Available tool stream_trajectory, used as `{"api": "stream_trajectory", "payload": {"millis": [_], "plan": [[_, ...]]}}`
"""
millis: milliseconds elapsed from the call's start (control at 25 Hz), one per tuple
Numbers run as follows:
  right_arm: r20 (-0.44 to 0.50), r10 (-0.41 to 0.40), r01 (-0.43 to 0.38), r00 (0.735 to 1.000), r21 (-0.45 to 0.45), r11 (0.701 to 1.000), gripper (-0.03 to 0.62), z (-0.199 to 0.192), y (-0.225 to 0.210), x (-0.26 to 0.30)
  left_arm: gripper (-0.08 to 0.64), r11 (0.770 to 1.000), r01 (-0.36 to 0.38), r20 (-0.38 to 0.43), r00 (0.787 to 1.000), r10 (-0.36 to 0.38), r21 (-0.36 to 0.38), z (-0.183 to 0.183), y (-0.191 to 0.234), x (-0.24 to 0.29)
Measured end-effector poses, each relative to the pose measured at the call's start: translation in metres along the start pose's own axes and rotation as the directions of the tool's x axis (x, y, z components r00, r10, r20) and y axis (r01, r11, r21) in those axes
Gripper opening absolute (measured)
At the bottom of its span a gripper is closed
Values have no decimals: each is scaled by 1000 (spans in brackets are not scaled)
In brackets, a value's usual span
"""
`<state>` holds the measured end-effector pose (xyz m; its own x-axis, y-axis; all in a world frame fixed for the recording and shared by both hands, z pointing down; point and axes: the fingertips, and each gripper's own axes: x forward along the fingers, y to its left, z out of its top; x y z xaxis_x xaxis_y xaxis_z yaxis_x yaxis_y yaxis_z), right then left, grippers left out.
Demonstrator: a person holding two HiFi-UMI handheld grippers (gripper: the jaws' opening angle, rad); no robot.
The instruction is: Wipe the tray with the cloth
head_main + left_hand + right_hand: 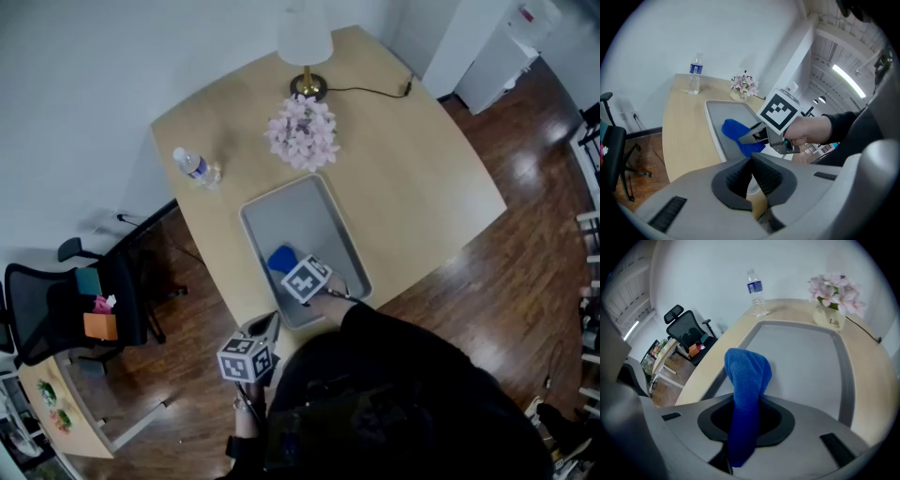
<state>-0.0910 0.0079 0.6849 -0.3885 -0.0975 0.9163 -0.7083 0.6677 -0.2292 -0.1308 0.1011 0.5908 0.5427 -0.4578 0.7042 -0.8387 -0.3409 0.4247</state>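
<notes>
While the right claw (745, 417) pinches the cloth (747, 376), jaws narrowed onto the fabric, the cloth sits over the near end of the tray (302, 217) on the table (412, 178) (contact with the tray floor unclear). Left claw (751, 161): jaws together, empty, by the tray's near corner.

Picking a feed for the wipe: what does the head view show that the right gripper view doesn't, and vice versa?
Head view only: the left gripper, at the table's near edge. Right gripper view only: the jaws of the right gripper clamped on the blue cloth. Both: that cloth, the grey tray, water bottle and flowers.
</notes>
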Motion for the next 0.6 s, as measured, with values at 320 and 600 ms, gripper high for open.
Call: {"api": "stream_trajectory", "payload": {"millis": [320,600], "plan": [[19,-194,186,981,196,963,89,-59,-111,-48,0,999,30,-6,1000,-30,26,7,-7,10],[32,-204,194,978,202,960,89,-67,-118,-52,0,999,40,-15,999,-40,34,3,-15,15]]}}
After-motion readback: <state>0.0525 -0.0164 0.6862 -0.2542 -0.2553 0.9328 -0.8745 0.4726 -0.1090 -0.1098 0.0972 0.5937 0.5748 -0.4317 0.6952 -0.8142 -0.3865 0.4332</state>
